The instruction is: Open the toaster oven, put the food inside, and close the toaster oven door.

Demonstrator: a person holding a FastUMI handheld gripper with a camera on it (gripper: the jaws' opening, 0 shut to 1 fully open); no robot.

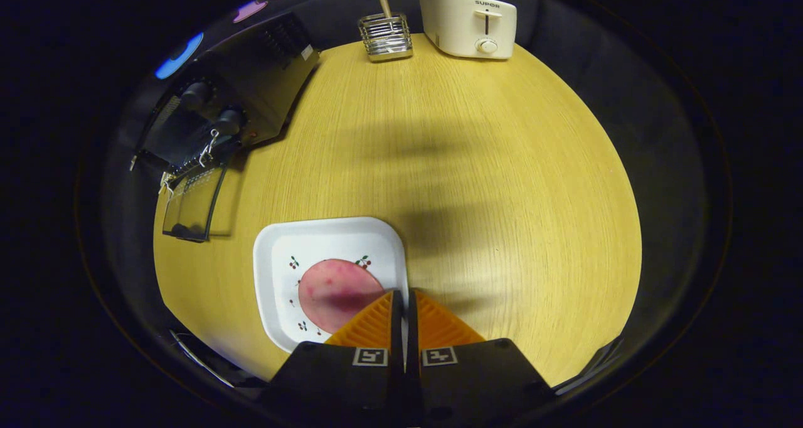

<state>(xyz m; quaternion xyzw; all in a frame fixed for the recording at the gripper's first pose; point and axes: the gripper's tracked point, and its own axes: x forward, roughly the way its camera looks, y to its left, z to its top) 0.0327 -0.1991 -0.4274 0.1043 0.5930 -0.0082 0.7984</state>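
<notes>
The black toaster oven (235, 98) stands at the table's far left, its glass door (191, 205) hanging open and down toward the tabletop. A round pink slice of food (335, 290) lies on a white square plate (279, 252) with small cherry prints, just ahead and left of my fingers. My gripper (404, 296) hovers over the plate's right rim, fingers pressed together with nothing between them. The left finger covers the slice's near right edge.
A cream pop-up toaster (469, 23) stands at the far edge of the round wooden table (502, 183). Beside it, to the left, sits a wire basket (385, 37) with a wooden stick in it.
</notes>
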